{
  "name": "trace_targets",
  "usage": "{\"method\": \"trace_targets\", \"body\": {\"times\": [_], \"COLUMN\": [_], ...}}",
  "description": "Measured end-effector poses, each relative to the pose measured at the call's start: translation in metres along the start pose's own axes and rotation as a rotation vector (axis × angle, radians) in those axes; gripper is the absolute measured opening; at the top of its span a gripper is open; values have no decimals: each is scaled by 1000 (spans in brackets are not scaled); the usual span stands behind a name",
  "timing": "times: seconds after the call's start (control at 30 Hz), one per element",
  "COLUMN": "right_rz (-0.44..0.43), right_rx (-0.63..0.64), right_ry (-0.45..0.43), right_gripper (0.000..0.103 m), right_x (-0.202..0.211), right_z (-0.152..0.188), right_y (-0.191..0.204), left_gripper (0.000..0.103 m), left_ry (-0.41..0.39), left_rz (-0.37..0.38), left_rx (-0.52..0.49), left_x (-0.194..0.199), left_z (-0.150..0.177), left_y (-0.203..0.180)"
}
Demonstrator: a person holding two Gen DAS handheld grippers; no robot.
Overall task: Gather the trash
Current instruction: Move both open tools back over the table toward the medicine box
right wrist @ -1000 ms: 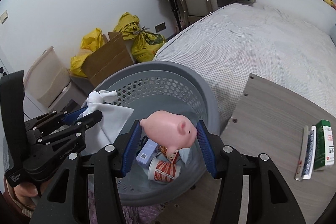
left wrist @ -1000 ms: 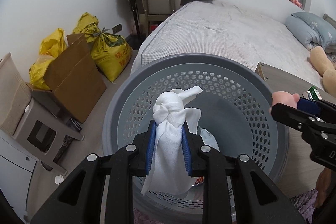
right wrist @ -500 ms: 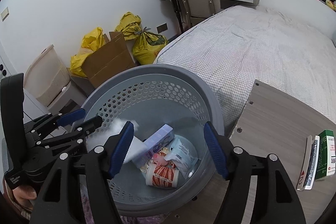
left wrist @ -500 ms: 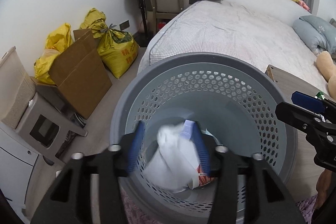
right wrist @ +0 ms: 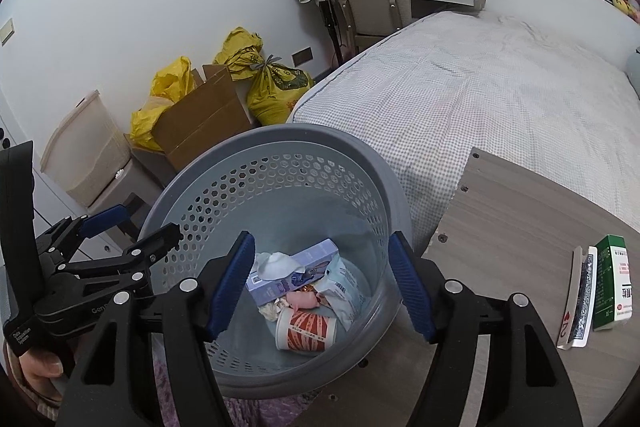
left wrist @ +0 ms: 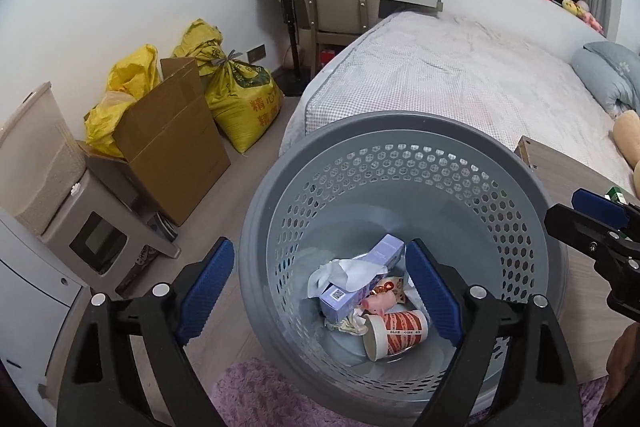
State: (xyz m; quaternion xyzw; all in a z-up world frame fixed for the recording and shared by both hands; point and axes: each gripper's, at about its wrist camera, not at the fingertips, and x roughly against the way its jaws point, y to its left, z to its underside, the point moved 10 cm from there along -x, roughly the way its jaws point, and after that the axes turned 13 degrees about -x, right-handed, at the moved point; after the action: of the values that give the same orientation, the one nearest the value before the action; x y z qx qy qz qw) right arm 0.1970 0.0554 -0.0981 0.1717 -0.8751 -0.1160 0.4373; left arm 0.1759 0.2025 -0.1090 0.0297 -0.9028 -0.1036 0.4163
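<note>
Both grippers hang over the grey basket [left wrist: 400, 131], left gripper [left wrist: 320, 287] and right gripper [right wrist: 322, 285] with jaws spread wide and empty, poised as if for dropping. The trash lies at the bottom: white cloth [left wrist: 346, 271], pink pig [right wrist: 302, 299], paper cup [right wrist: 306, 331].

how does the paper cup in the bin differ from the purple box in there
The paper cup is round with red and white print; the purple box is long and flat-sided. The cup lies low on the bin floor, while the box leans tilted over the other trash. Both are inside the bin, untouched by either gripper.
</note>
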Motion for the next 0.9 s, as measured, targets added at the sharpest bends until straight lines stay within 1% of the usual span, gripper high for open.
{"method": "trace_targets", "body": {"times": [0.13, 0.27, 0.5, 0.67, 0.9], "right_rz": [-1, 0, 2, 8, 35], "right_rx": [3, -1, -18, -35, -69], "right_ry": [-11, -26, -50, -64, -71], "right_gripper": [66, 67, 67, 68, 68], "right_x": [6, 14, 29, 40, 54], "right_z": [0, 0, 2, 6, 14], "right_y": [1, -1, -10, -21, -46], "left_gripper": [91, 93, 96, 96, 96], "left_ry": [-13, -28, -34, -36, -41], "left_rz": [-16, -33, -42, -37, -5], "left_rx": [5, 4, 2, -7, -37], "left_x": [8, 17, 26, 30, 35], "left_z": [0, 0, 2, 2, -1], "left_y": [3, 5, 2, -7, -37]}}
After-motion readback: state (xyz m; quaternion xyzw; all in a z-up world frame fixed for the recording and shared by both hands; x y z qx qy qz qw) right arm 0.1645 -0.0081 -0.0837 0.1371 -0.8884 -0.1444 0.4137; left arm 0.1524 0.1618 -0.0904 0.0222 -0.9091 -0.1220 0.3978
